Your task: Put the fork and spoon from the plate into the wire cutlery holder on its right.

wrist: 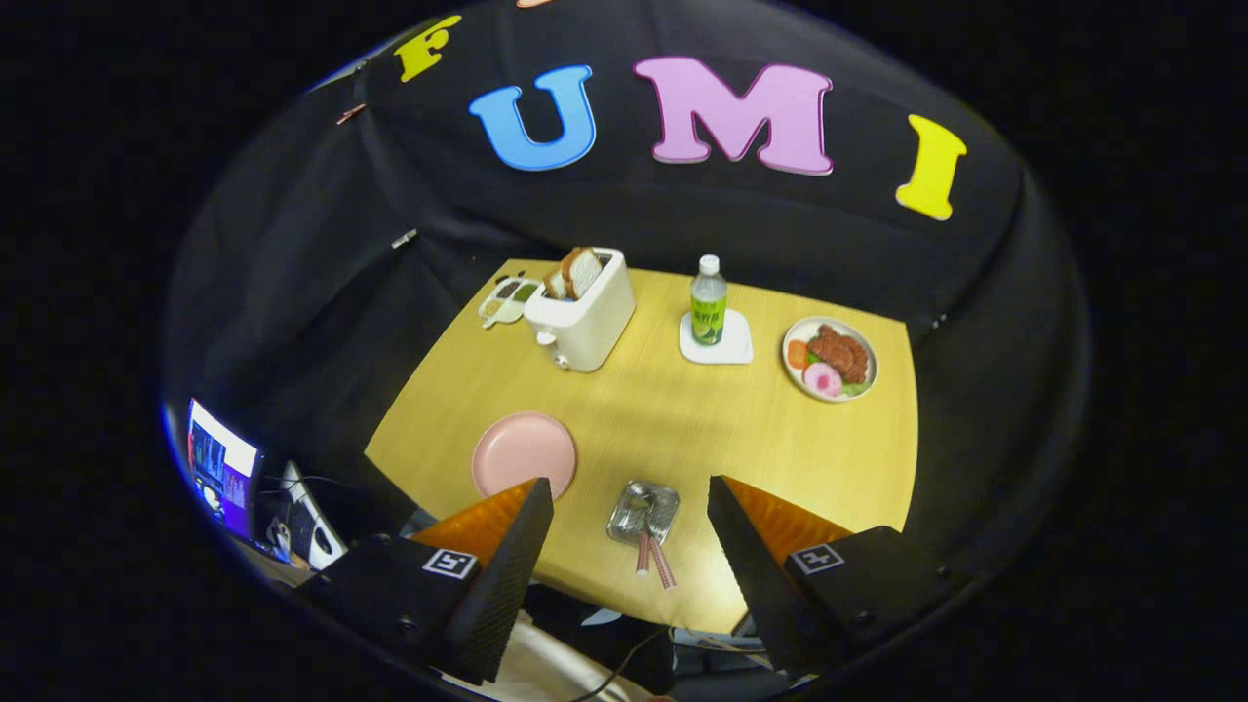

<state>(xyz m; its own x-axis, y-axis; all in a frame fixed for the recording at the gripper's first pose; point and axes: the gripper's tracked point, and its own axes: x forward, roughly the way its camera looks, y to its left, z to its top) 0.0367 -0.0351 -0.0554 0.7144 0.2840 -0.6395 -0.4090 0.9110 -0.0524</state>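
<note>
A pink plate (524, 453) lies bare on the wooden table (682, 419), just beyond my left finger. To its right stands the wire cutlery holder (643, 510), seen from above. Two pink-striped handles of the fork and spoon (655, 564) stick out of it toward me. My gripper (629, 492) hovers high over the table's near edge. It is open, its fingers wide apart with nothing between them. The holder sits far below the gap between the fingers.
A white toaster (583, 310) with bread stands at the back left, with a small tray (505, 299) behind it. A green bottle (709, 302) stands on a white coaster at the back. A plate of food (830, 358) lies at the right. A lit screen (222, 468) sits off the table's left.
</note>
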